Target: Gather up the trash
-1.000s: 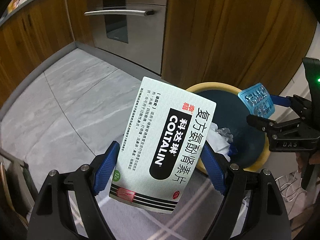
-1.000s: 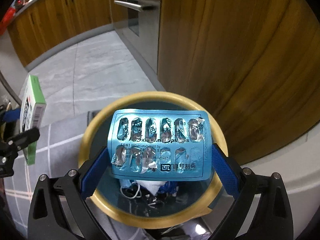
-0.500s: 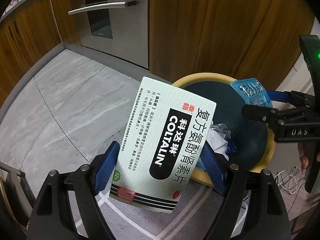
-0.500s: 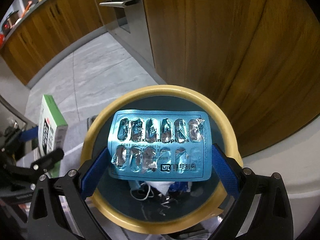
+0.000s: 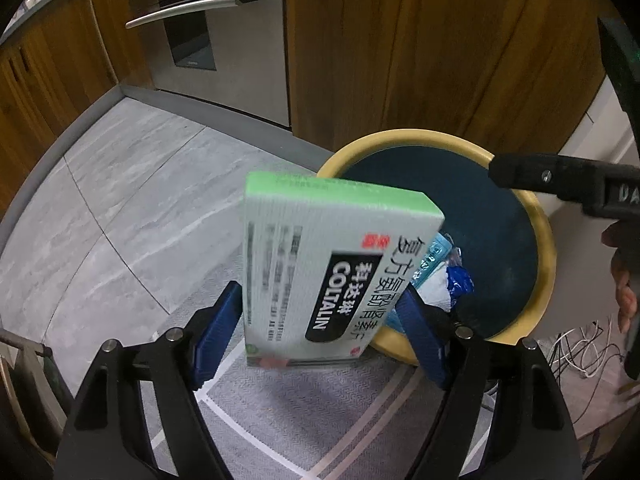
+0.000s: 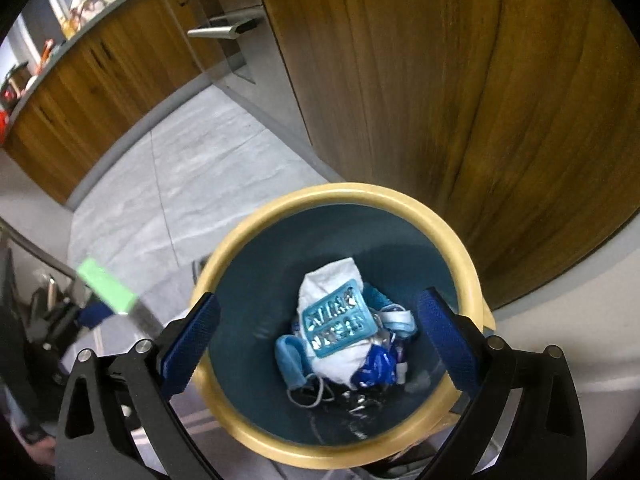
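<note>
Grey marble-look floor tiles [image 5: 132, 184], wood cabinets [image 5: 432, 48], a steel appliance [image 5: 224, 40], perhaps an oven.

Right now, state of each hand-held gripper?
Left hand-held gripper: jaws closing, medicine box between them, still gripped.
Right hand-held gripper: open, empty, over the trash bin.

The right gripper [image 6: 320, 336] is held above a round bin [image 6: 460, 256] with a yellow rim and a dark teal inside; its blue-padded jaws are spread wide, with nothing between them. A blue blister pack [image 6: 338, 326] is seen lying on white crumpled paper [image 6: 332, 280] at the bottom, among other blue scraps. At left, a blurred green box edge [image 6: 106, 286] is visible. Wooden cabinet fronts [image 6: 460, 92] are seen behind the bin.
</note>
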{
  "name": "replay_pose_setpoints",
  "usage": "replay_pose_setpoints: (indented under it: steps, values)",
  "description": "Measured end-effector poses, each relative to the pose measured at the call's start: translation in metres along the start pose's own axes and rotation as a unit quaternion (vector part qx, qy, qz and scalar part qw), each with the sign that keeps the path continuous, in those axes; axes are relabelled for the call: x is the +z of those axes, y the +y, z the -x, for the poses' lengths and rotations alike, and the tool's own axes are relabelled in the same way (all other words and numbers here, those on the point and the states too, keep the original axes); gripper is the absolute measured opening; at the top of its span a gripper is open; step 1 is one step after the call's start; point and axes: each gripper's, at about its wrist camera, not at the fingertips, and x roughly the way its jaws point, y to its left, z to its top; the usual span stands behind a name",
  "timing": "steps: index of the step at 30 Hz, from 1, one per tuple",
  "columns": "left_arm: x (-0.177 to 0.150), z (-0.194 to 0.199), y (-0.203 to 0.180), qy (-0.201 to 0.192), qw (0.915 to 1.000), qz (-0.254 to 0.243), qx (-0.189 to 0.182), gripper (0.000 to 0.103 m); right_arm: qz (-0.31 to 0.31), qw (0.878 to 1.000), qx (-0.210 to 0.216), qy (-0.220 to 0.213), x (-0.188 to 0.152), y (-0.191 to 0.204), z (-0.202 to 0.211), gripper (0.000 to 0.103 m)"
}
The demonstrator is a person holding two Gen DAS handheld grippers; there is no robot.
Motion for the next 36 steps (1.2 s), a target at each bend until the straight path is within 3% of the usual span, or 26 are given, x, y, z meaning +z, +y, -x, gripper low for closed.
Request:
replay_pose_setpoints:
  steps: [10, 17, 21, 27, 29, 36]
  values:
    - [0.024, 0.026, -0.013, -0.071, 0.9956, 0.032, -0.054, 0.075, -0.029, 0.999, 0.022, -0.024, 0.011, -0.002, 0.017, 0.098]
    - [0.025, -0.004, -0.014, -0.045, 0.9912, 0.084, -0.092, 0.075, -0.029, 0.999, 0.029, -0.027, 0.012, -0.001, 0.020, 0.098]
    - [0.025, -0.012, -0.019, -0.040, 0.9907, 0.083, -0.100, 0.075, -0.026, 0.999, 0.026, -0.025, 0.012, -0.001, 0.020, 0.098]
    - [0.025, -0.017, -0.024, -0.027, 0.9937, 0.063, -0.088, 0.077, -0.025, 0.999, 0.024, -0.020, 0.011, -0.001, 0.018, 0.098]
    - [0.025, -0.016, -0.025, -0.028, 0.9938, 0.063, -0.087, 0.089, -0.025, 0.999, 0.023, -0.019, 0.011, -0.001, 0.018, 0.098]
    - [0.015, -0.005, -0.024, -0.023, 0.9957, 0.049, -0.075, 0.090, -0.019, 0.999, 0.026, -0.013, 0.009, 0.003, 0.019, 0.098]
